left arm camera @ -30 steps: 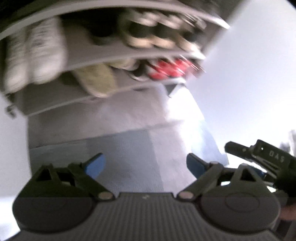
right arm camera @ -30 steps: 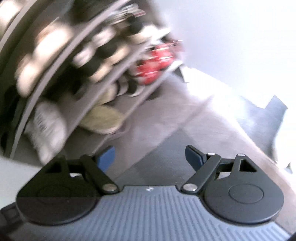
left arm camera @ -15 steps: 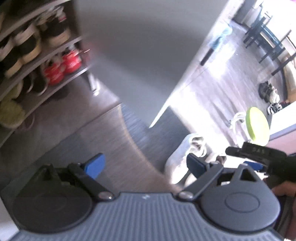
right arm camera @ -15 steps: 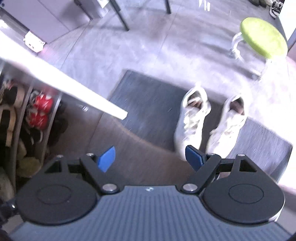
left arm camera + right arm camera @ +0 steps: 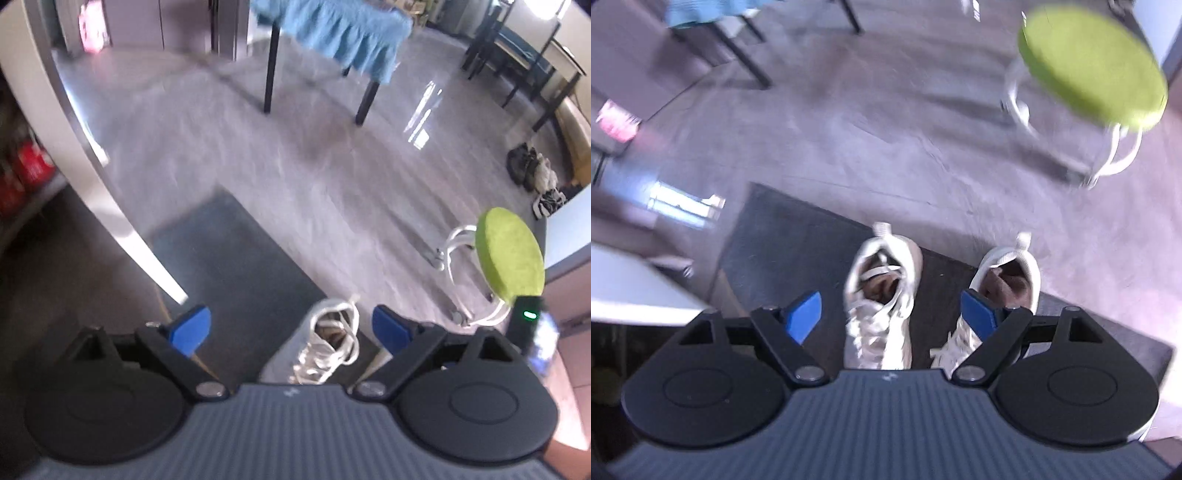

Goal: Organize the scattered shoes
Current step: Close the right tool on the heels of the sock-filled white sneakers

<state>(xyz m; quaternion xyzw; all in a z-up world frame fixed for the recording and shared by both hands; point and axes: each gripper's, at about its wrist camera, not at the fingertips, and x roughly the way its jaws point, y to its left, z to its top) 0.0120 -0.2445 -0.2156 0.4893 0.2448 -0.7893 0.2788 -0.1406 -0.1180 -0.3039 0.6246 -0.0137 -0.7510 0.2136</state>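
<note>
Two white lace-up sneakers stand side by side on a dark grey mat [image 5: 798,236], heels away from me. In the right wrist view the left sneaker [image 5: 881,291] lies between the fingers of my right gripper [image 5: 894,314], which hangs open above it without touching. The right sneaker [image 5: 1004,273] is partly behind the right blue fingertip [image 5: 977,314]. In the left wrist view one white sneaker [image 5: 328,347] shows between the wide-apart fingers of my left gripper [image 5: 291,326], which is open and holds nothing. The mat [image 5: 229,251] reaches left of it.
A green round stool [image 5: 1089,62] on a white frame stands right of the mat, the same stool [image 5: 509,254] in the left view. A white panel edge [image 5: 110,206] and red shoes [image 5: 26,166] on the rack sit at left. A blue-draped table [image 5: 332,33] stands farther off.
Both views swung away from the shoe rack and down onto the mat. The white sneakers came into view and now sit close under both grippers. Both stayed open.
</note>
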